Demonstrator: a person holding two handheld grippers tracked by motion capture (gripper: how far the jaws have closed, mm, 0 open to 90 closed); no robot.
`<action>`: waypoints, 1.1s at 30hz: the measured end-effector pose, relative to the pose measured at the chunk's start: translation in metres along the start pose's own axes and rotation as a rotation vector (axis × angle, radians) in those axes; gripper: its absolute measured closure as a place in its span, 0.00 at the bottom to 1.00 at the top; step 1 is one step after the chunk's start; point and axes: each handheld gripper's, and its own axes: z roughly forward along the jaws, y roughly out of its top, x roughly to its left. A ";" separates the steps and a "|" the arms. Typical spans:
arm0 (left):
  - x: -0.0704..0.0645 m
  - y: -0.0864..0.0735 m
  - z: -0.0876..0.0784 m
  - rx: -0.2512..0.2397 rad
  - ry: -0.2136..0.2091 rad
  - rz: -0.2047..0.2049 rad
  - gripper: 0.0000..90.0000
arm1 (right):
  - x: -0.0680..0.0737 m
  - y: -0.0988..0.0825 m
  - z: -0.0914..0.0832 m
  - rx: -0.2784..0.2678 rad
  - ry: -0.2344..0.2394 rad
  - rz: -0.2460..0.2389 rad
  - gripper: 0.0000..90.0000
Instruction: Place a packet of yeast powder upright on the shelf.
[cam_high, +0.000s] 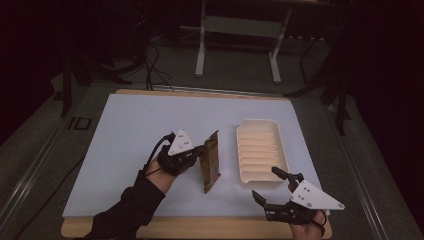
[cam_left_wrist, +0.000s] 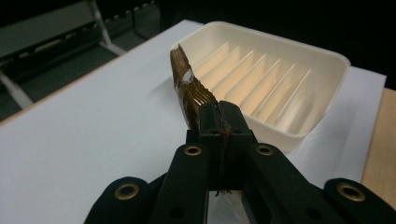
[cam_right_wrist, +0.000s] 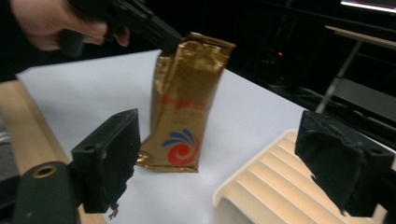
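While pinched by its crimped top seal in the left gripper, gold snack pouch hangs upright over the white mat, bottom edge at or just above it, just left of the ribbed cream tray. Looks light, thin foil film: crinkly, slick, likely to swing and buckle mid-body. Best hold probably the flat seal strip, as now; squeezing the belly risks crushing contents. Right gripper spread wide, holding nothing, near the tray's front corner.
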 end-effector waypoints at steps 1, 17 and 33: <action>-0.002 0.003 -0.001 0.000 -0.005 0.021 1.00 | 0.000 0.000 -0.001 -0.006 0.009 0.009 0.16; -0.016 0.007 -0.034 -0.093 0.172 0.435 1.00 | -0.006 0.020 0.003 -0.054 0.169 0.146 0.14; -0.023 0.009 -0.062 -0.341 -0.136 0.472 1.00 | -0.004 0.047 0.030 -0.008 0.283 0.113 0.19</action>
